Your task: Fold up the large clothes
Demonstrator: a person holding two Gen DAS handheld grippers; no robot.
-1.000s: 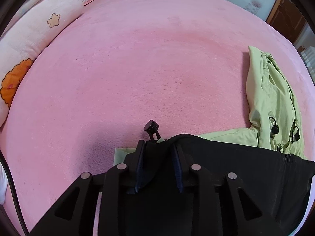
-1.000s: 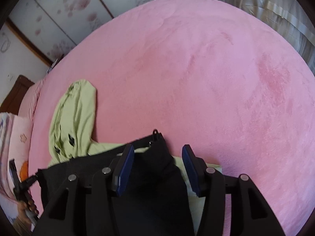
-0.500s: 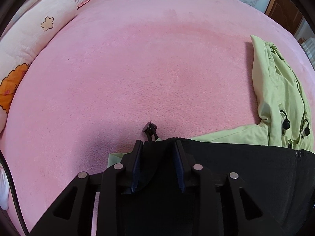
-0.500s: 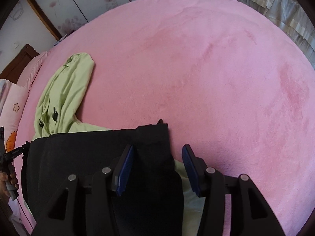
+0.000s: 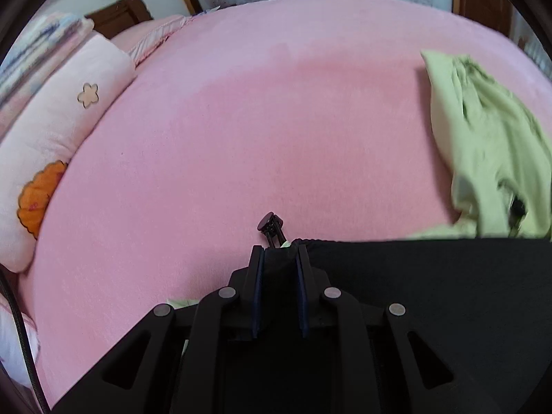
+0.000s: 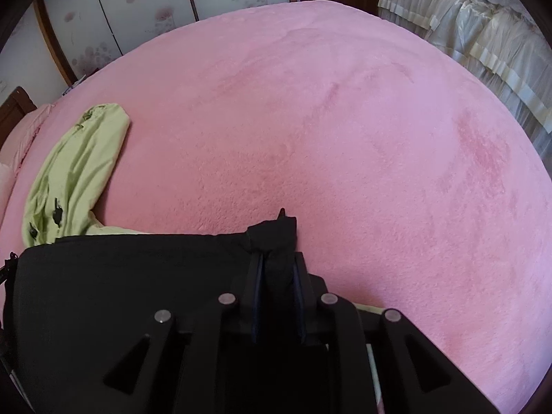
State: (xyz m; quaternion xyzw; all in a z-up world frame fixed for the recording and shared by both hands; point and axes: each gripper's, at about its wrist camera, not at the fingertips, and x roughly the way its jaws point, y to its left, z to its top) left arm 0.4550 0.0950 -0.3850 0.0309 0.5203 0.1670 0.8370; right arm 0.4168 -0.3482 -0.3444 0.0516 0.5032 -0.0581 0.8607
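A large jacket, black on one side [image 5: 431, 293] and light green on the other [image 5: 483, 158], lies on the pink bed [image 5: 276, 120]. My left gripper [image 5: 279, 255] has its jaws closing, and the pads pinch the black hem at its corner, just behind a black cord toggle [image 5: 270, 224]. In the right wrist view the black panel [image 6: 120, 276] stretches left, with the green hood part [image 6: 76, 172] beyond it. My right gripper [image 6: 277, 258] has its jaws closing too, with a bunched black corner [image 6: 276, 234] pressed between the pads.
Pink patterned pillows [image 5: 62, 131] line the bed's left side, and a black cable [image 5: 20, 327] hangs at the lower left edge. Flowered sliding doors [image 6: 138, 10] stand behind the bed. Cream ruffled curtains [image 6: 483, 34] hang at the right. Wide pink blanket [image 6: 379, 155] stretches ahead.
The right jaws went from wide apart to pinched on the black corner. The left jaws narrowed on the hem. The black edge now runs straighter between the two grippers.
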